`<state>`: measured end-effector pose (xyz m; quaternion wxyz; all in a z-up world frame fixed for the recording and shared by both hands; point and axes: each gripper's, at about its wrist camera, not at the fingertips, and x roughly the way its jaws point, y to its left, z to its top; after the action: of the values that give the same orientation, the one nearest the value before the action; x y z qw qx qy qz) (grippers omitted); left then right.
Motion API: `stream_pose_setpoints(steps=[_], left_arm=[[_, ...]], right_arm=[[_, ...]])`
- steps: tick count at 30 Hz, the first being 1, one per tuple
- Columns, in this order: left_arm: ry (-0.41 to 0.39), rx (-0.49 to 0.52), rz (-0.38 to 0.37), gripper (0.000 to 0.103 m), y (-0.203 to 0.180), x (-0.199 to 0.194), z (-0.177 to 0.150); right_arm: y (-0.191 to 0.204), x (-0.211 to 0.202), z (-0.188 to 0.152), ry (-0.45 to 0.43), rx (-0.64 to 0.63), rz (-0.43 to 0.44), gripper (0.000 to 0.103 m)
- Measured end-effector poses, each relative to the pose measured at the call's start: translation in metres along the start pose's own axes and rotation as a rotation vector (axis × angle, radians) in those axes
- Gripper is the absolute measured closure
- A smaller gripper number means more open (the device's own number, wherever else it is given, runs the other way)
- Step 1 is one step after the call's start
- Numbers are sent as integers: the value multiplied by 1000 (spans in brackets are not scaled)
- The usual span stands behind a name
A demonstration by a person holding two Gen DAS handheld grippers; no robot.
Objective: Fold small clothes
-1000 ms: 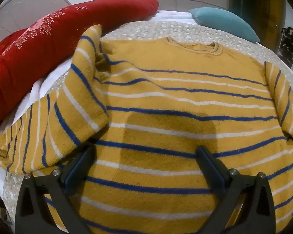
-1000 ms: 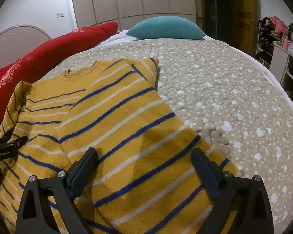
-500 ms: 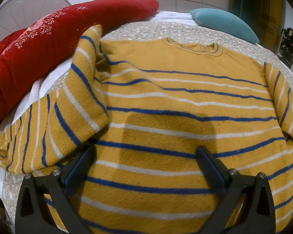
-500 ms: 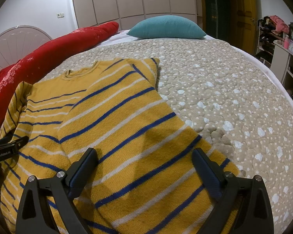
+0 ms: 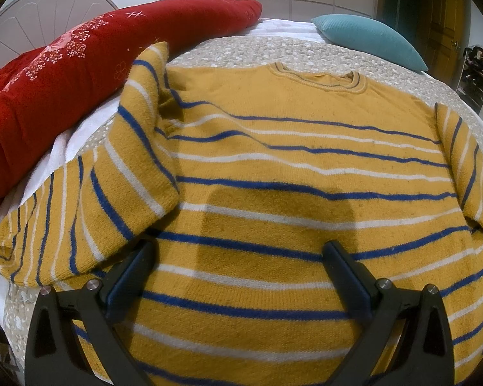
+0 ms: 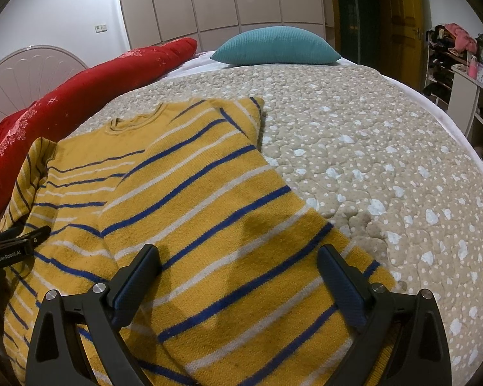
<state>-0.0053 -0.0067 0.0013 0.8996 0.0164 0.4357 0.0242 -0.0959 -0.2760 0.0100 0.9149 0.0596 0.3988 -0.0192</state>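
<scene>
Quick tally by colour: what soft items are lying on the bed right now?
Yellow striped sweater: 1
Red quilt: 1
Teal pillow: 1
Total: 3

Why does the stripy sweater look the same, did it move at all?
No. The sweater lies in the same place against the red pillow and teal pillow as before.

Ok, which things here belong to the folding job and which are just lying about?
Part of the job:
- yellow striped sweater, spread flat, both sleeves folded in
- left tool, open above it
- right tool, open above it

Lying about:
- red quilt
- teal pillow
- dotted bedspread
</scene>
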Motion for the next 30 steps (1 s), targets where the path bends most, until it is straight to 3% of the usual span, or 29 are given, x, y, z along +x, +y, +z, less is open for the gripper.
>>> stream_pose_setpoints(steps=[16, 21, 24, 28, 30], left_arm=[[-34, 2, 56, 0, -1, -11, -4], [-12, -10, 55, 0, 0, -10, -3], [59, -68, 6, 0, 7, -18, 3], [0, -173, -204, 0, 5, -68, -8], [-37, -149, -229, 0, -5, -87, -16]], right_arm=[[4, -4, -1, -8, 10, 10, 3], [5, -4, -1, -5, 8, 9, 3], [5, -3, 0, 14, 5, 22, 2], [-6, -18, 8, 44, 45, 133, 5], [-12, -36, 19, 17, 69, 204, 5]])
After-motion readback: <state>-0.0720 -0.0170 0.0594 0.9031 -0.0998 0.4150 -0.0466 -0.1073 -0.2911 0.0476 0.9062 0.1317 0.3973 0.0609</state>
